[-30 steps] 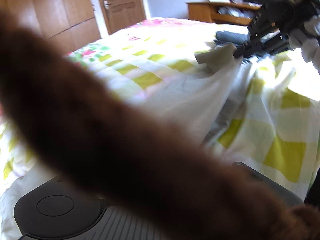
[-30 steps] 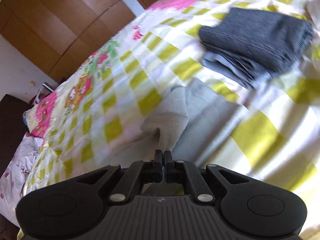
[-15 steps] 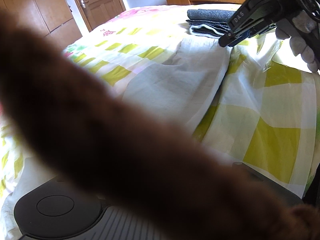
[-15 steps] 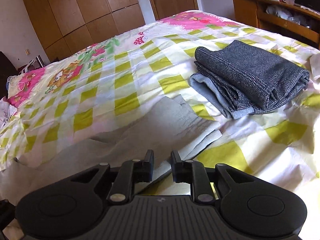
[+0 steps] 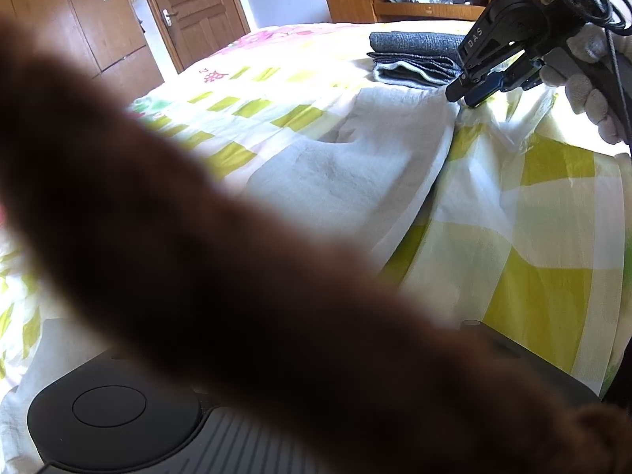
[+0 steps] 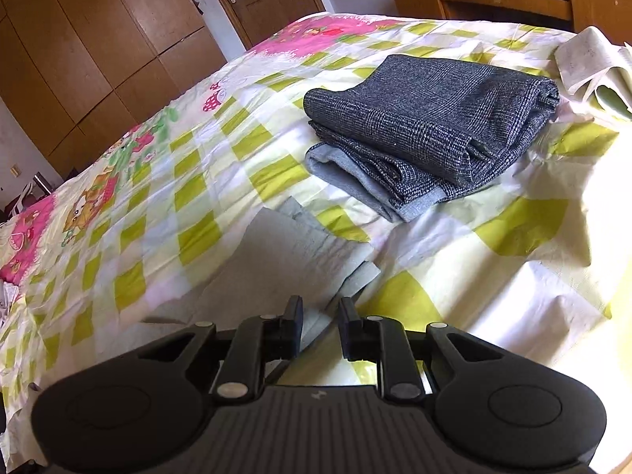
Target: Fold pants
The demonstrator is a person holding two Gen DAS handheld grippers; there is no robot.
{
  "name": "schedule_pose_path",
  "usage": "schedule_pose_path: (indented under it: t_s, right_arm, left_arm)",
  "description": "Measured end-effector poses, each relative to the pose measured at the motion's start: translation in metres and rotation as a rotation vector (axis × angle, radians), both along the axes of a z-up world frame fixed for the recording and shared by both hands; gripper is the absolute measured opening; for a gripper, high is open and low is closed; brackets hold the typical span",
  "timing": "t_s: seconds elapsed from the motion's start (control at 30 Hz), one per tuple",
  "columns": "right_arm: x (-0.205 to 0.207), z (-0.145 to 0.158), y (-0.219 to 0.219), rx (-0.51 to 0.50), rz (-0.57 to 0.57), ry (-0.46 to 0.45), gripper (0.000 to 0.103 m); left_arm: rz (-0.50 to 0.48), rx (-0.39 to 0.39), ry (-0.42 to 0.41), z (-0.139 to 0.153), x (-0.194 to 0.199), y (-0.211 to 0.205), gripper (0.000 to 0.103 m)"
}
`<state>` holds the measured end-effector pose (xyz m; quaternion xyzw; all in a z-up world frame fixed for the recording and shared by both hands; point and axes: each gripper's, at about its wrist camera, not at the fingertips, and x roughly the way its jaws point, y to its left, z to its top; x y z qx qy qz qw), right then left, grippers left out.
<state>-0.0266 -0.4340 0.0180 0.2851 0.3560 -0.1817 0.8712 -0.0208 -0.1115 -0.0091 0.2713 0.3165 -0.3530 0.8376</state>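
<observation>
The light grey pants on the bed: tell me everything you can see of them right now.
The light grey pants look like thin, soft woven fabric, lying flat on the checked bedsheet, layered, with a doubled edge showing at the near corner. They sit in front of the folded dark grey garment, apart from it. The right claw is open over that corner, not gripping. A blurred brown shape hides their other end in the left wrist view.

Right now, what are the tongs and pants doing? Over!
Right tongs open, over pale pants flat on bed. Left tongs hidden by brown blur. Folded grey pants beyond.
</observation>
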Motion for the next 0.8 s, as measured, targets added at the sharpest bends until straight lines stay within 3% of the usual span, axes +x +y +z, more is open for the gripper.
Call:
schedule_pose_path:
  t_s: [0.47, 0.53, 0.57, 0.67, 0.8]
  right_arm:
    - [0.015, -0.017, -0.016, 0.101, -0.033, 0.022, 0.035]
    - [0.016, -0.016, -0.017, 0.115, -0.034, 0.006, 0.025]
    - [0.016, -0.014, -0.017, 0.124, -0.03, -0.009, 0.02]
    - [0.019, 0.002, -0.018, 0.182, -0.009, -0.085, 0.02]
    - [0.015, 0.039, -0.017, 0.21, 0.023, -0.261, 0.02]
  left_arm:
    - [0.0, -0.014, 0.019, -0.003, 0.008, -0.008, 0.052]
    - [0.001, -0.015, 0.019, -0.003, 0.008, -0.009, 0.052]
    - [0.001, -0.014, 0.016, -0.002, 0.009, -0.009, 0.052]
    - [0.006, -0.017, -0.008, 0.002, 0.009, -0.006, 0.052]
    - [0.052, -0.059, -0.071, 0.022, 0.012, 0.001, 0.052]
